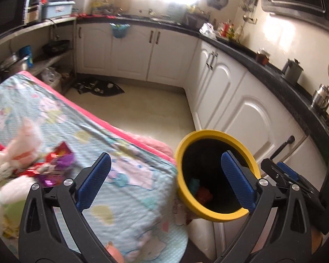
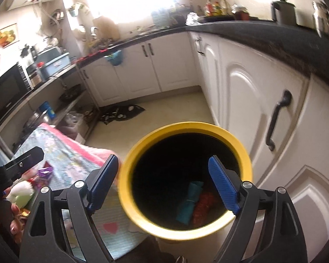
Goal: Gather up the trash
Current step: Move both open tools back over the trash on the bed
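A yellow-rimmed bin [image 2: 129, 199] stands beside the table, also in the left wrist view [image 1: 179, 166]. Inside lie a teal wrapper [image 2: 189, 201] and a red wrapper [image 2: 204, 206]. My right gripper [image 2: 162, 179] is open and empty over the bin's mouth. My left gripper [image 1: 166, 175] is open and empty above the table's corner, by the bin. Red and purple wrappers [image 1: 59, 160] and white crumpled tissue [image 1: 22, 146] lie on the patterned tablecloth [image 1: 111, 153] at the left.
White kitchen cabinets [image 2: 247, 100] with black handles stand close on the right under a dark worktop [image 1: 274, 70] with pots. A dark mat [image 1: 98, 87] lies on the floor. Shelves with a microwave [image 2: 6, 94] are at the left.
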`<state>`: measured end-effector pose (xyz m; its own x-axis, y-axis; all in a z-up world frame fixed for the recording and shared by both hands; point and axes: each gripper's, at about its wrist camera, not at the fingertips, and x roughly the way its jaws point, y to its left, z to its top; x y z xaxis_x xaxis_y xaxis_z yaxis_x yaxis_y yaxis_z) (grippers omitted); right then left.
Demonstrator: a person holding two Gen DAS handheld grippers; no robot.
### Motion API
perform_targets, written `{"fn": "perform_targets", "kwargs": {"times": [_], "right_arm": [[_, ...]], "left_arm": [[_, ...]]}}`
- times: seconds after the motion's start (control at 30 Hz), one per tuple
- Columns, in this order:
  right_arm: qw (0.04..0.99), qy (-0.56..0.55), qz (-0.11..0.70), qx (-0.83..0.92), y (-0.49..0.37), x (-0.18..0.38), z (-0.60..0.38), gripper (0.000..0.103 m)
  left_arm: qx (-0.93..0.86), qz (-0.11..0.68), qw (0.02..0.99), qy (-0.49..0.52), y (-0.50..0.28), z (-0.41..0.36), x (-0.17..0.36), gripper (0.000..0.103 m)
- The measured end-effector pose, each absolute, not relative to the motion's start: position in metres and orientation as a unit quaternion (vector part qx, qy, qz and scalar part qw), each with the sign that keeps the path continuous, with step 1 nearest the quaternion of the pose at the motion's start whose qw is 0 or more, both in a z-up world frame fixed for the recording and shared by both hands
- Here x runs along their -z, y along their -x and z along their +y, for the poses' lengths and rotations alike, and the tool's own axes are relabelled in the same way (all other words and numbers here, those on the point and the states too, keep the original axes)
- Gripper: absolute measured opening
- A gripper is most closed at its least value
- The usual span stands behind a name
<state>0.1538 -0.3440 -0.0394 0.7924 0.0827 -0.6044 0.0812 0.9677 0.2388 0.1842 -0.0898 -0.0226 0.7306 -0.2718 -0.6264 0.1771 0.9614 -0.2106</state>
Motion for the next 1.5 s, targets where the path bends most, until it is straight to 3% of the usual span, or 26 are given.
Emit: {"fn": "perform_targets", "kwargs": {"times": [0.63, 1.5], "right_arm": [[0.933, -0.094, 0.310, -0.156, -0.128, -0.005, -0.236, 0.084], [0.871, -0.007, 0.368, -0.326, -0.119, 0.015, -0.103, 0.084]], "left_arm": [[0.008, 0.282, 0.952, 0.121, -0.128, 0.040, -0.018, 0.092], [-0.067, 0.317, 0.925, 0.199, -0.115, 0.160, 0.017, 0.092]]}}
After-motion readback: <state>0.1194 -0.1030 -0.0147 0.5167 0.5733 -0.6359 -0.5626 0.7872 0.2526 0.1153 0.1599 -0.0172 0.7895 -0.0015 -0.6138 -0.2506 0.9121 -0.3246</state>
